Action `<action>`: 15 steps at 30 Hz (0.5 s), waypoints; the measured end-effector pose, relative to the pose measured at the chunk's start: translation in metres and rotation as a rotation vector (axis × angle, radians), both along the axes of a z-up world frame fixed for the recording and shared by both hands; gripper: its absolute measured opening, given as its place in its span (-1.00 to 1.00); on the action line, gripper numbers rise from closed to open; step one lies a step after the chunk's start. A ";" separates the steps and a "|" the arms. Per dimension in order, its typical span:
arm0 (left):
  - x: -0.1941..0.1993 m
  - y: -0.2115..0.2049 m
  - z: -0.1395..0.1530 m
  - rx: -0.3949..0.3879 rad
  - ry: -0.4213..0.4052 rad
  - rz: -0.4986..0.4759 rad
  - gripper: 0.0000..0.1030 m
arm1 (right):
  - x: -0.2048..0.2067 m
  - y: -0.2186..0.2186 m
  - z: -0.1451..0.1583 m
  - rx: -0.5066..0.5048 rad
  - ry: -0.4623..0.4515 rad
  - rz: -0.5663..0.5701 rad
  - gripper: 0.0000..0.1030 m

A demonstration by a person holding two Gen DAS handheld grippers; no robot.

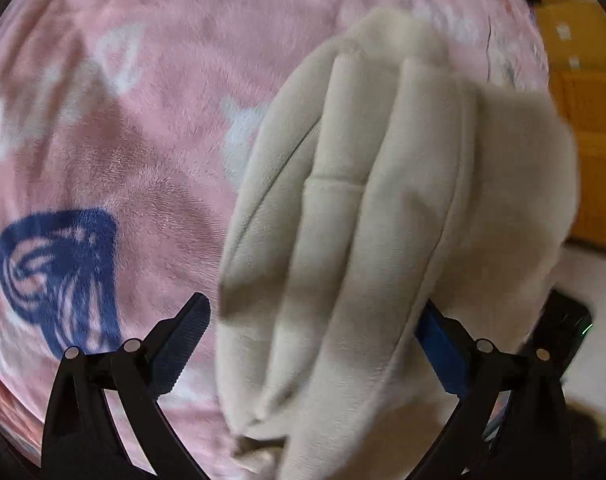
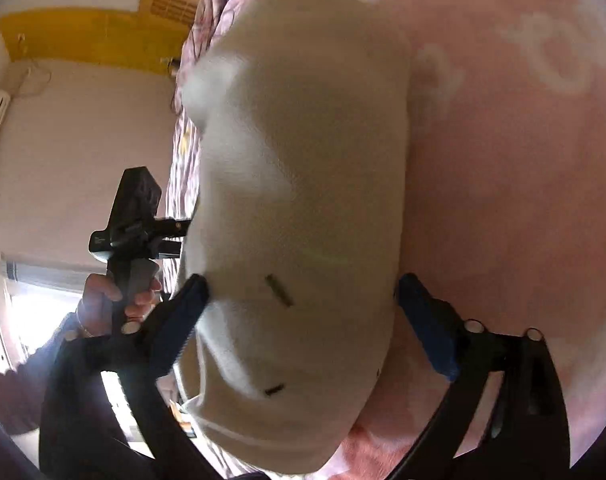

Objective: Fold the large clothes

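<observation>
- The cream fleece garment, bunched in several folds, hangs over the pink plush blanket.
- The left gripper and right gripper both stand spread wide with cloth between the fingers; whether either pinches it, I cannot tell.
- Judged step: carrying the folded bundle; next, lay it flat on the blanket.
- The person's left hand shows beside the garment; nothing blocks the blanket.

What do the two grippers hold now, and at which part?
Both carry one bundled beige fleece garment above the pink blanket. Left gripper and right gripper have wide-spread fingers beside the bundle; the exact grip place cannot be told.
</observation>
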State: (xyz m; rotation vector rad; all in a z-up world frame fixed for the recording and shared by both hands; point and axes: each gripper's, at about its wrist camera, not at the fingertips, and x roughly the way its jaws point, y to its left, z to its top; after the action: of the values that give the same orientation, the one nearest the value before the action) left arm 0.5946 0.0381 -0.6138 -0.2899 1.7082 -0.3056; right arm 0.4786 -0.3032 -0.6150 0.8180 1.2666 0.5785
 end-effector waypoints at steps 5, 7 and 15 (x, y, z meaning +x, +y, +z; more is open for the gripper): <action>0.001 0.003 -0.017 -0.030 -0.024 -0.033 0.87 | 0.017 0.013 -0.017 0.123 0.024 0.015 0.90; 0.002 0.009 -0.024 -0.101 -0.009 -0.018 0.87 | 0.018 0.013 -0.025 0.173 0.028 0.013 0.90; -0.006 -0.004 -0.032 -0.313 0.060 -0.025 0.85 | 0.028 0.039 -0.040 0.207 0.038 -0.013 0.90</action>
State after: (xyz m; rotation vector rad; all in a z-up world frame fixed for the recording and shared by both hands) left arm 0.5890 0.0341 -0.6454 -0.5116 1.7220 -0.5899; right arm 0.5065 -0.2639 -0.6548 1.0124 1.2486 0.6942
